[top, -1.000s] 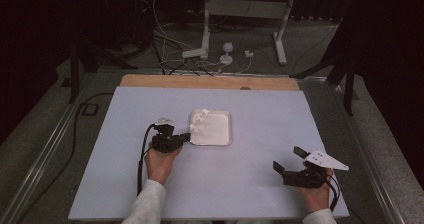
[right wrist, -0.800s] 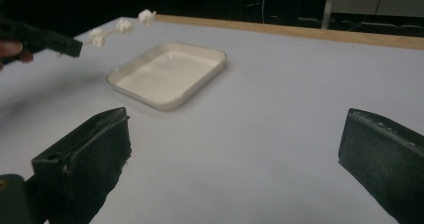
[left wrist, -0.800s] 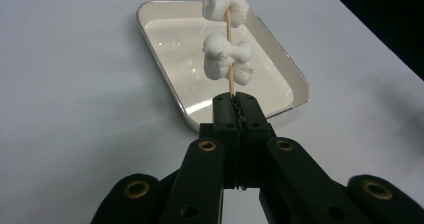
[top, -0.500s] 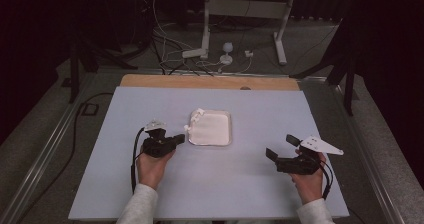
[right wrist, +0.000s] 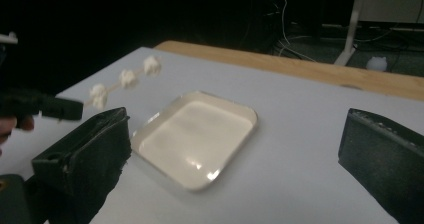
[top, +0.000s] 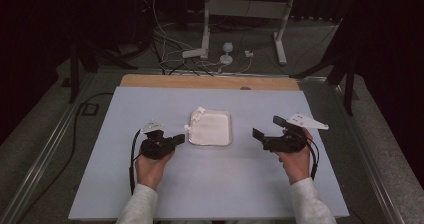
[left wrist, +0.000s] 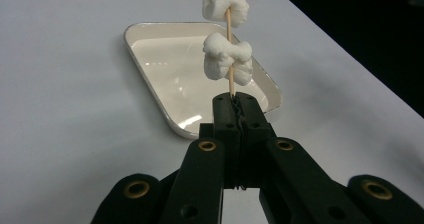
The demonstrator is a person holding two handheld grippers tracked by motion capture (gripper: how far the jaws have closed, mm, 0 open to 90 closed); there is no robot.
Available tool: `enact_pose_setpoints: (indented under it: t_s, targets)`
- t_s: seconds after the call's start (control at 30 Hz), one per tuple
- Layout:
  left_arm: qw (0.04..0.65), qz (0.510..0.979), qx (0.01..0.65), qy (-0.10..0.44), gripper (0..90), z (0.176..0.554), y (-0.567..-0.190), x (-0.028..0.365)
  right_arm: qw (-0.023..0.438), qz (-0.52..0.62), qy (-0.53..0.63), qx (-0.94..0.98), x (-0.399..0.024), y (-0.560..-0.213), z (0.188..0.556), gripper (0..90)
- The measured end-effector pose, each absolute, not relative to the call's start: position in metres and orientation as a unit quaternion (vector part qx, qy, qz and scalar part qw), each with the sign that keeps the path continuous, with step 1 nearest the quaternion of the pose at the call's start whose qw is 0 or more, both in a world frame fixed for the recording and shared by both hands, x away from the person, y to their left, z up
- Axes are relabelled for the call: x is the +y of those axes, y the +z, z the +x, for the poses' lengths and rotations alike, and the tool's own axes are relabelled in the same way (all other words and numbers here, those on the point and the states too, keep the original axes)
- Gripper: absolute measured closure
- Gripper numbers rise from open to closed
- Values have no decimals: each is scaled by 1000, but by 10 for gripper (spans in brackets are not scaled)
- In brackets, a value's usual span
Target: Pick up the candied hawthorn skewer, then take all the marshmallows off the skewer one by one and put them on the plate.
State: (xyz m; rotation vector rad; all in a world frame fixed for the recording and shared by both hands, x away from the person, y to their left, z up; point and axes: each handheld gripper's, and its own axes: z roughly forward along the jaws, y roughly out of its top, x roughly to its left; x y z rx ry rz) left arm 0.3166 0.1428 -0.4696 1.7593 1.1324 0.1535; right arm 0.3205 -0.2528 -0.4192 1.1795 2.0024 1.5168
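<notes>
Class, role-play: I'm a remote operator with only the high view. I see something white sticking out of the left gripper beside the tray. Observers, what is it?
Observer: A thin wooden skewer, clamped between the shut fingers of the left gripper.
Operator: And the white bits?
Observer: Soft white lumps, marshmallow-like, threaded on the skewer; the right gripper view shows three.
Operator: Is anything lying in the tray?
Observer: No, the tray is bare and glossy inside.
</notes>
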Motion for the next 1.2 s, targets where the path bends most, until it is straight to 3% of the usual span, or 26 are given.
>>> enact_pose_setpoints:
  t_s: [0.67,0.93,1.2]
  targets:
    - [513,734,441,65,900,314,-464,135,157,402,536,725,-197,-399,365,0]
    - [515,736,435,62,900,313,-464,132,121,405,539,729,-183,-406,376,5]
    - [524,739,420,58,900,310,-461,124,69,409,534,737,-170,-412,386,81]
